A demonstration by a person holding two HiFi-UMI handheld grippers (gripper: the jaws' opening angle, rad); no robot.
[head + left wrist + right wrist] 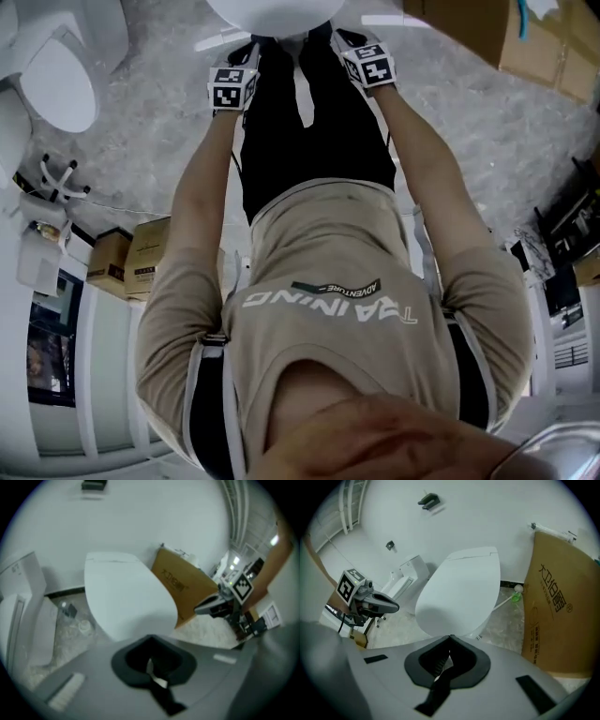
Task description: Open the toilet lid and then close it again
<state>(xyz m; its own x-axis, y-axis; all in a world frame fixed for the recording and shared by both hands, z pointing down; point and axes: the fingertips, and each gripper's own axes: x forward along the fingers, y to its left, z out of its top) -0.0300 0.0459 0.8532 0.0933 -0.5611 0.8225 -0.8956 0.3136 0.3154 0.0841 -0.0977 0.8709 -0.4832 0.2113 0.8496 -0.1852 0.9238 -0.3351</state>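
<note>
Shirt (349, 246) print "TRAINING"; toilet lid (461, 590) down

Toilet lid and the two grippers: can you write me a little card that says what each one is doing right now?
toilet lid: white, down
left gripper: jaws together, holding nothing, by the lid's front edge
right gripper: jaws together, holding nothing, by the lid's front edge
touching the lid: cannot tell
cardboard box: stands beside the toilet, on the right

Head view looks steeply down — gripper views share toilet lid (459, 592).
</note>
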